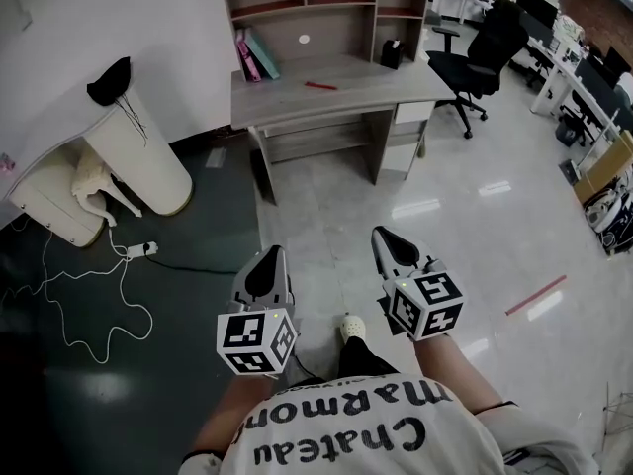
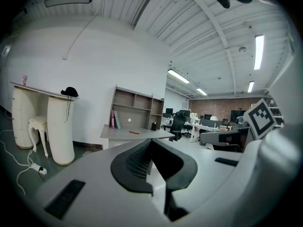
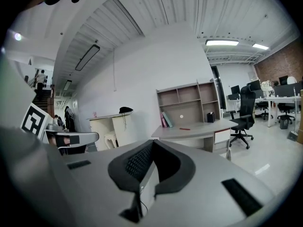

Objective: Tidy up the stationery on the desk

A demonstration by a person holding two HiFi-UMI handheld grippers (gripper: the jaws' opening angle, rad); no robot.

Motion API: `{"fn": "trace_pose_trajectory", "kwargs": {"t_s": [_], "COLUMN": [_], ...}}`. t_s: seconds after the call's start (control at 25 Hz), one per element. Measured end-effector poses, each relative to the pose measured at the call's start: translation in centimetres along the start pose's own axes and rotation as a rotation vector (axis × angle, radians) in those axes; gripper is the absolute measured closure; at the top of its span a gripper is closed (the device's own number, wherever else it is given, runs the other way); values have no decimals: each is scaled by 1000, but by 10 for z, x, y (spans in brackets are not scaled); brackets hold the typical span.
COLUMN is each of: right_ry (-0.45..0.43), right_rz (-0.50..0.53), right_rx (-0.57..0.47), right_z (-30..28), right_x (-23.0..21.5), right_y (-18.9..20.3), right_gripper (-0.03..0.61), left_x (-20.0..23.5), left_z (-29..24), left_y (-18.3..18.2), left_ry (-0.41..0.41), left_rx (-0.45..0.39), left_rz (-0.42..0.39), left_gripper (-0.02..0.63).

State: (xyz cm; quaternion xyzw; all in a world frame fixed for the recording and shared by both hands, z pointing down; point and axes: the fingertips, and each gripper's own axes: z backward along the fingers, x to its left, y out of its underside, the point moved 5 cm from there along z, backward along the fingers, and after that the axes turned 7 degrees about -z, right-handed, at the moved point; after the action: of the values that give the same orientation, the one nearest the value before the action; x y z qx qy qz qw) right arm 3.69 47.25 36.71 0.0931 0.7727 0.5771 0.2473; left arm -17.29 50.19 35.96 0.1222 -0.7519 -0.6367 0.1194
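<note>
A grey desk [image 1: 336,92] with a shelf unit stands far ahead across the floor. On it lie a red pen [image 1: 320,85], leaning books [image 1: 255,57] at the left and a black pen holder [image 1: 391,54] at the right. My left gripper [image 1: 267,257] and right gripper [image 1: 388,237] are held side by side near my body, well short of the desk, both shut with nothing in them. In the left gripper view the left gripper [image 2: 150,141] points at the desk [image 2: 128,134]. The right gripper [image 3: 152,143] faces the desk [image 3: 199,129] and the pen [image 3: 184,128].
A black office chair [image 1: 485,47] stands right of the desk. At the left is a white curved cabinet [image 1: 138,151] with a black hat [image 1: 109,82] on top, a small white chair [image 1: 99,186] and a power strip with cable [image 1: 138,250]. Red tape [image 1: 535,295] marks the floor.
</note>
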Motion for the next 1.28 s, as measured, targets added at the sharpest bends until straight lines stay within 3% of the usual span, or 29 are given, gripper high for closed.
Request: {"fn": "trace_pose_trajectory", "kwargs": {"t_s": [0.6,1.28], "right_ry": [-108,-181], "right_rz": [47,59], "right_rx": [-17,-70], "right_z": [-140,-199], "right_x": [-73,-124], "right_y": [-90,-136], "right_gripper": [571,571], "left_x": [42,44], "left_z": [-148,-231], "left_y": [-57,-90], "left_ry": [-79,-114], "left_rx": [-58,-128], "left_rz": [23,1], "left_gripper": [603,603]}}
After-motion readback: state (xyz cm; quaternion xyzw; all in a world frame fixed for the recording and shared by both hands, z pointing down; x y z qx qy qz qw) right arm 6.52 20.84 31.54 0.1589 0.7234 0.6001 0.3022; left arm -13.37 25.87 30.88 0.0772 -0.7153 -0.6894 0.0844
